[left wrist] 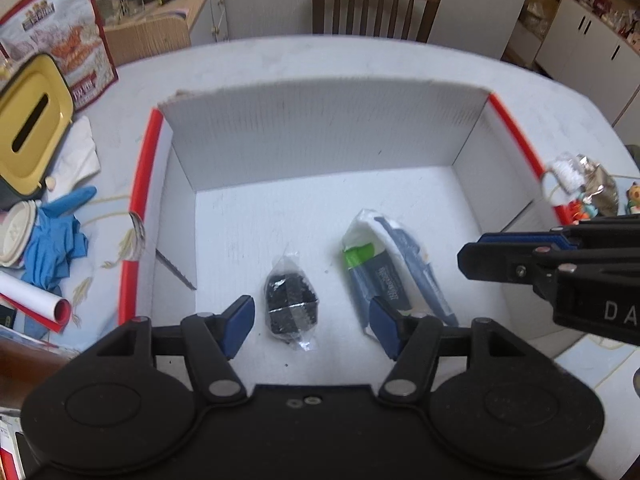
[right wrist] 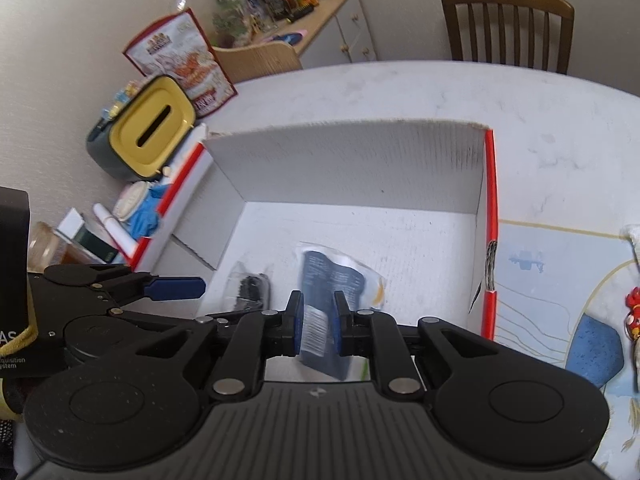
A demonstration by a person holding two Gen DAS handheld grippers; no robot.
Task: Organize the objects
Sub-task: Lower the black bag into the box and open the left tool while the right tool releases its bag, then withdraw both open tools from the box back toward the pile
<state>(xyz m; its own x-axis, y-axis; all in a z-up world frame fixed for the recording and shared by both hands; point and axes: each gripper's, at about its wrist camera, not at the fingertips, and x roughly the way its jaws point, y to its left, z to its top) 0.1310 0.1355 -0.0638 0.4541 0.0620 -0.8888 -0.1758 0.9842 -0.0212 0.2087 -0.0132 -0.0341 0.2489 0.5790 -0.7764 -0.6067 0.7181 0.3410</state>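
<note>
An open white cardboard box [left wrist: 320, 120] with red edges stands on the table. On its floor lies a black item in a clear bag [left wrist: 292, 308], also in the right wrist view [right wrist: 252, 288]. My left gripper [left wrist: 312, 326] is open and hovers just above and in front of that bag, one finger on each side. To the right is a dark blue and green packet [left wrist: 384, 276]. My right gripper [right wrist: 316, 320] is shut on this packet [right wrist: 332, 276], which fills the narrow gap between the pads. In the left wrist view the right gripper [left wrist: 466, 258] reaches in from the right.
Left of the box are a yellow-lidded tissue holder [left wrist: 32, 120], blue gloves [left wrist: 56, 240], a rolled paper [left wrist: 36, 300] and a red-trimmed bag [left wrist: 60, 32]. Small ornaments [left wrist: 580, 192] stand at the box's right. A wooden chair [left wrist: 376, 4] is behind the table [left wrist: 280, 56].
</note>
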